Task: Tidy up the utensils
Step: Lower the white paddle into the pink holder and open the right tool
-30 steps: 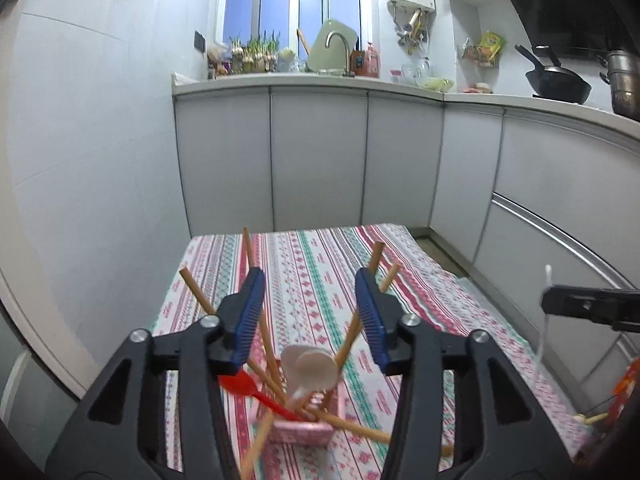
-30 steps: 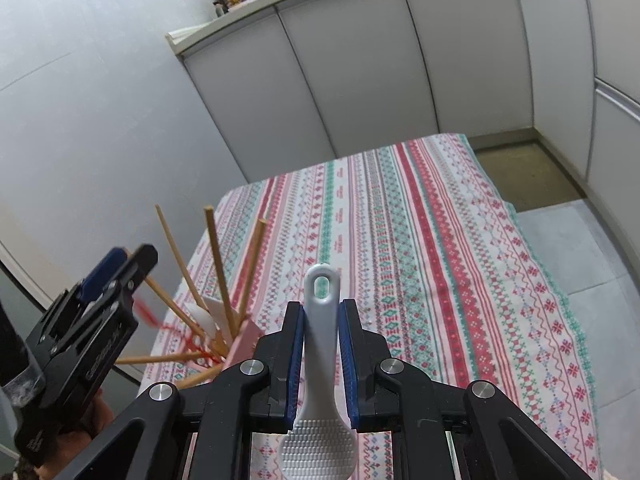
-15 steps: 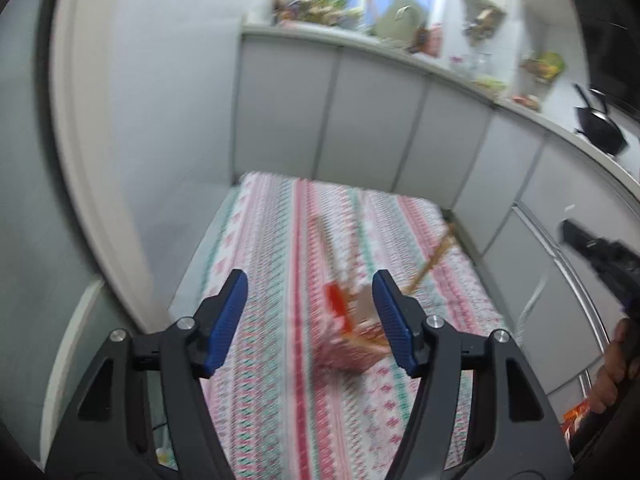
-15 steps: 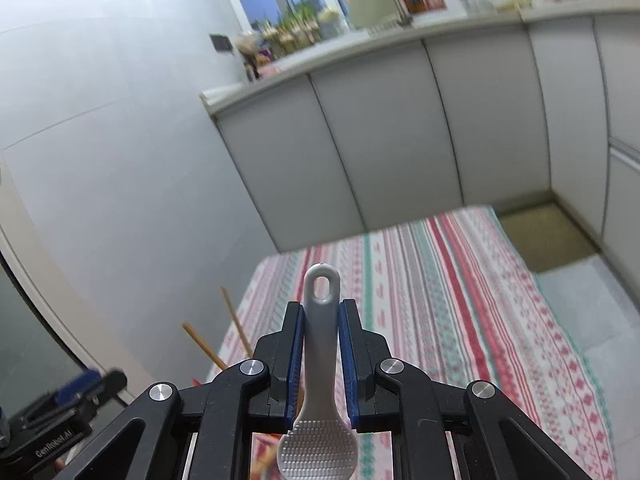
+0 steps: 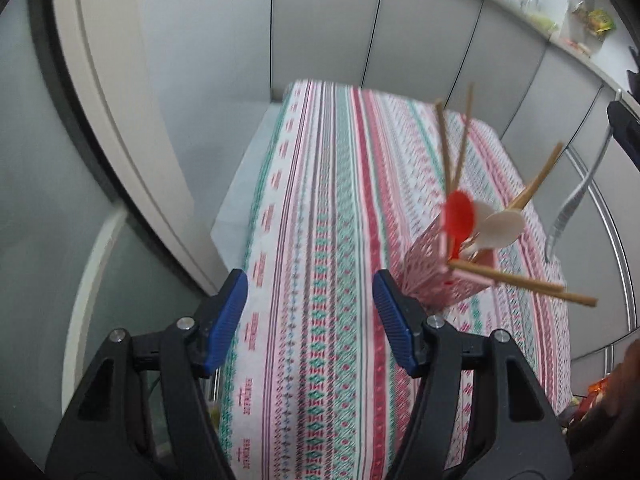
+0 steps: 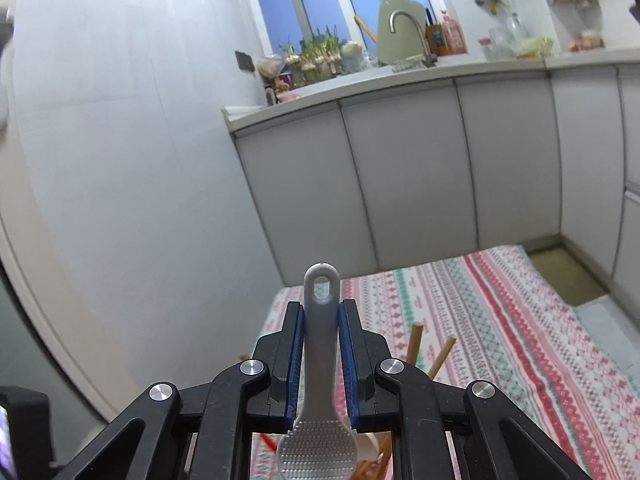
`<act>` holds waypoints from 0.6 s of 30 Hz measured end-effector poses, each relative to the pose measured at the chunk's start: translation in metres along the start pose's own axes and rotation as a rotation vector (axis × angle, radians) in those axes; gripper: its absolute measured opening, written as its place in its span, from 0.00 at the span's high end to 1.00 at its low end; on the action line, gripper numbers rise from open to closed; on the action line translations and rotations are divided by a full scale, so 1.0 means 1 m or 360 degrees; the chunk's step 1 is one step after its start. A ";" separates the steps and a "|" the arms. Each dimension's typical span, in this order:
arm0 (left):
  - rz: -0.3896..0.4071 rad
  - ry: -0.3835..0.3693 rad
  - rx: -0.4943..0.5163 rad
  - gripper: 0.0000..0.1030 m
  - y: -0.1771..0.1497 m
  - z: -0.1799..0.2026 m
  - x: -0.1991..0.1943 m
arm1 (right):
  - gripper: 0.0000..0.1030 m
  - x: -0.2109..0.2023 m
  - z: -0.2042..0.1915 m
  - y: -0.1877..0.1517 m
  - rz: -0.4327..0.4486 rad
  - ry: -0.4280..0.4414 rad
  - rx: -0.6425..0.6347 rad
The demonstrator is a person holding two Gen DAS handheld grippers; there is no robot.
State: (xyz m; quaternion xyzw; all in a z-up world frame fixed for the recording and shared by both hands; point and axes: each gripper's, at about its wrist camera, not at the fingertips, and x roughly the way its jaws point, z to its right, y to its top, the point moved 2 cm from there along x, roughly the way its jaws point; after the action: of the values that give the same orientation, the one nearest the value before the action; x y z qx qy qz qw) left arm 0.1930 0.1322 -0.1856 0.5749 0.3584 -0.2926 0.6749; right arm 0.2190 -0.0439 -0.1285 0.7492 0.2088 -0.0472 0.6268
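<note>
Left claw (image 5: 310, 316) now spread beside holder (image 5: 436, 264); right claw (image 6: 322, 354) pinching rice paddle (image 6: 320, 400), scoop perhaps cropped.

Bare tablecloth (image 5: 320, 208) left of holder (image 5: 436, 276), chopsticks (image 5: 524, 286) splayed rightward

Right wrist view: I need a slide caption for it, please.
Right tool shut on a grey plastic rice paddle, held above wooden chopsticks over the striped tablecloth.
</note>
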 end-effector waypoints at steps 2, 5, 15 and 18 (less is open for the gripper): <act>-0.0055 0.0001 -0.0016 0.36 -0.001 -0.003 0.007 | 0.85 0.010 -0.005 -0.010 0.0029 -0.0035 -0.0058; -0.0113 -0.0007 -0.0036 0.36 -0.002 -0.008 0.015 | 0.85 0.024 -0.005 -0.023 0.0049 -0.0059 -0.0090; -0.0132 -0.0034 -0.0086 0.35 0.002 -0.018 0.019 | 0.85 0.056 0.012 -0.053 0.0044 -0.0057 -0.0036; -0.0130 -0.0033 -0.0086 0.35 0.003 -0.017 0.019 | 0.85 0.061 0.014 -0.059 0.0059 -0.0048 -0.0033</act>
State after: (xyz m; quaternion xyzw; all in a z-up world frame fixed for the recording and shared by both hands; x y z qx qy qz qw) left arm 0.2036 0.1497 -0.2014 0.5384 0.3822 -0.3160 0.6813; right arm 0.2548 -0.0341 -0.2054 0.7455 0.1859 -0.0447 0.6385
